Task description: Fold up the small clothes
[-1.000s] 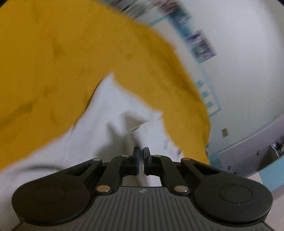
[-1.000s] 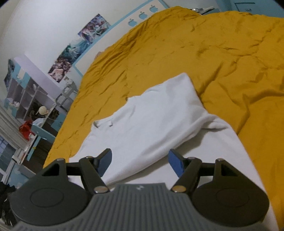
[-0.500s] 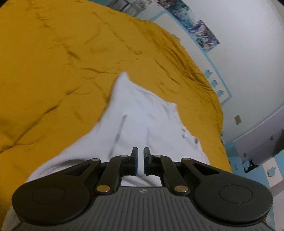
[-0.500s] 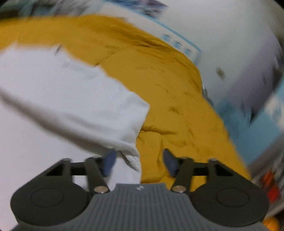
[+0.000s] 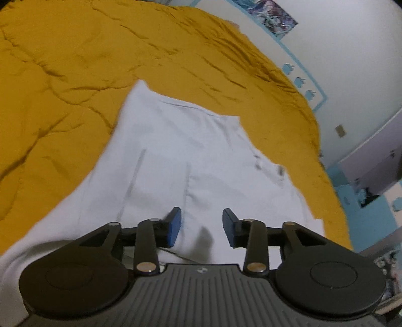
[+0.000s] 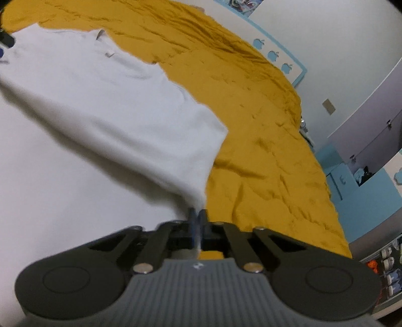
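On mustard bedspread (image 5: 75,63), white shirt (image 5: 176,156) lies flat. My left gripper (image 5: 202,227) just opened, nothing between jaws. My right gripper (image 6: 198,221) just closed, pinching shirt's folded corner.

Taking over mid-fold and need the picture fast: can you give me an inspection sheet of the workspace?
Surface: mustard bedspread, wrinkled.
Job's things: white shirt lying on it, one sleeve folded over the body.
Clutter: nothing seen on the bed.
Grippers: left claw has just been opening, nothing between its pads; right claw has just closed, pinching the sleeve's corner.
Cables: nothing seen.
Surroundings: white wall with posters, blue trim.
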